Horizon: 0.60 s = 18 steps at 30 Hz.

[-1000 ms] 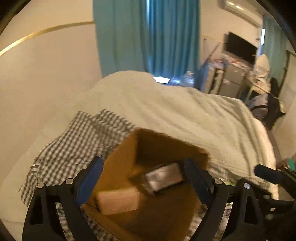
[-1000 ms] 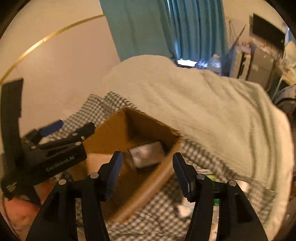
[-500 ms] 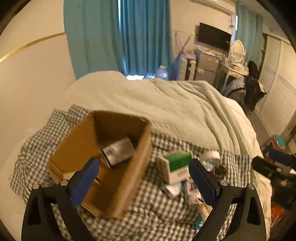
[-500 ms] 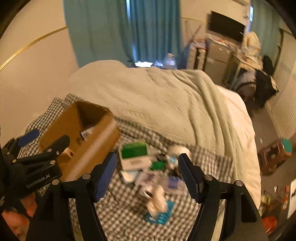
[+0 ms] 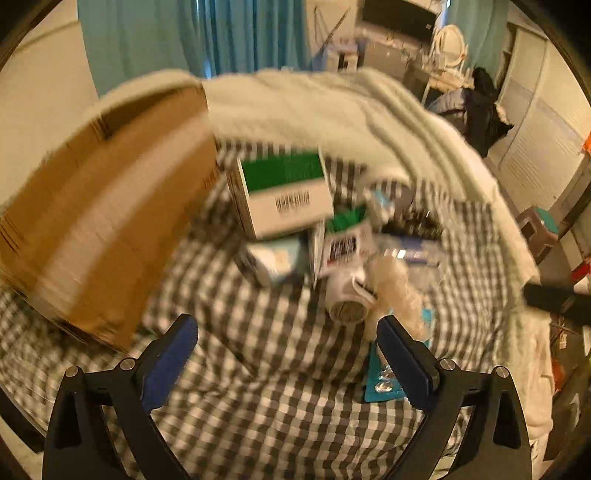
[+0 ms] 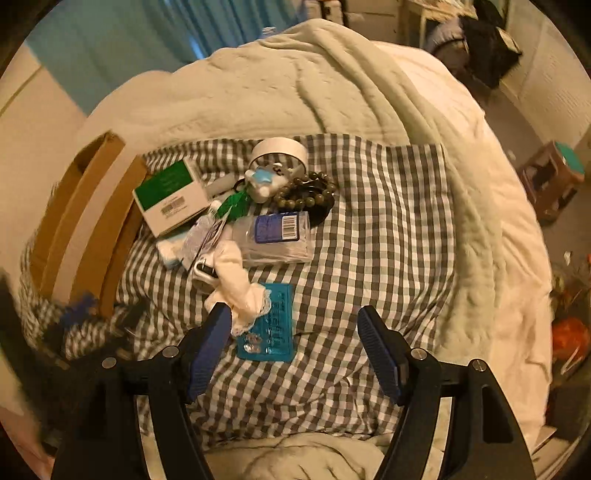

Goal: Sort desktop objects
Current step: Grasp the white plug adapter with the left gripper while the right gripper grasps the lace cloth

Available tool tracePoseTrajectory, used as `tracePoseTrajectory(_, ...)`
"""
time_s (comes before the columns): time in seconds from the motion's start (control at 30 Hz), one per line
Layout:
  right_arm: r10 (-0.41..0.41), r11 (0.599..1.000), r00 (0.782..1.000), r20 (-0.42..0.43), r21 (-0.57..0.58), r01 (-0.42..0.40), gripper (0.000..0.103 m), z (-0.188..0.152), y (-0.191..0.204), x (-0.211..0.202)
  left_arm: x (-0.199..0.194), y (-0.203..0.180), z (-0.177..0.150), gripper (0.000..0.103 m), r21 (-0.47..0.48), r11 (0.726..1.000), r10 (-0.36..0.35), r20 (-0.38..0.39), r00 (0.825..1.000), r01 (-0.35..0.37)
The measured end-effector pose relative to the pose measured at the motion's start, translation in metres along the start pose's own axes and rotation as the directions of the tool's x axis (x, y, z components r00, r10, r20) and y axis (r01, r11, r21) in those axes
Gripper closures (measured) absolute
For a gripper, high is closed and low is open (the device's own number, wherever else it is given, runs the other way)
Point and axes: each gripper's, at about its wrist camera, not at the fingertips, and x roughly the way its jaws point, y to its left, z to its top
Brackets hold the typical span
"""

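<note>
A pile of small objects lies on a checked cloth (image 6: 388, 229) on the bed: a green and white box (image 6: 171, 195) (image 5: 284, 195), a clear bottle with a blue label (image 6: 275, 236), a white cloth (image 6: 236, 284), a teal card (image 6: 271, 326), a bead bracelet (image 6: 306, 192), a white round tin (image 6: 279, 151) and a white tube (image 5: 347, 295). A cardboard box (image 5: 99, 214) (image 6: 85, 221) stands left of the pile. My left gripper (image 5: 288, 362) is open and empty, low over the cloth before the pile. My right gripper (image 6: 291, 347) is open and empty above the teal card.
A pale green blanket (image 6: 314, 85) covers the bed behind the cloth. Teal curtains (image 5: 207, 37) and furniture (image 5: 402, 22) stand at the back. The bed's right edge drops to a floor with a small stool (image 6: 554, 177). The left view is motion-blurred.
Both grippers have swung right and down from over the cardboard box to the pile of objects on the checked cloth. Both stay open and empty.
</note>
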Motion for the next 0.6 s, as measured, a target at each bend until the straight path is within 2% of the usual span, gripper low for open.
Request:
tracePoseTrajectory(0.1,0.075,0.997,0.997,0.007,-0.016,-0.075,0.033,0.009,0.005,0.012,0.02,0.005,-0.006,0.003,-0.057,0.995,0.075,-0.035,0.997,-0.077)
tracePoseTrajectory(0.2,0.107,0.99,0.994,-0.016,-0.095,-0.108,0.033,0.013,0.02,0.029,0.035,0.017,-0.01,0.003,-0.132,0.989,0.058,-0.066,0.996,-0.067)
tracePoseTrajectory(0.3,0.131,0.976,0.989,-0.074,-0.167,-0.142,0.034,0.012,0.037,0.053,0.044,0.022,-0.012,0.003,-0.153,0.985,0.064,-0.079,0.995,-0.076)
tracePoseTrajectory(0.4,0.13,0.966,0.982,-0.134,-0.208,-0.156,0.056,0.009,0.049,0.078,0.048,0.021,-0.014,0.003,-0.123,0.988,0.085,-0.075,0.994,-0.094)
tracePoseTrajectory(0.47,0.126,0.965,0.976,-0.18,-0.208,-0.163,0.066,0.006,0.053,0.098,0.051,0.02,-0.016,0.003,-0.093,0.99,0.098,-0.073,0.992,-0.105)
tracePoseTrajectory(0.53,0.11,0.965,0.971,-0.21,-0.21,-0.155,0.088,0.003,0.054,0.115,0.052,0.018,-0.019,0.003,-0.069,0.993,0.096,-0.063,0.993,-0.1)
tracePoseTrajectory(0.6,0.092,0.971,0.976,-0.197,-0.199,-0.132,0.092,0.004,0.05,0.113,0.049,0.015,-0.021,0.003,-0.047,0.996,0.068,-0.042,0.997,-0.07)
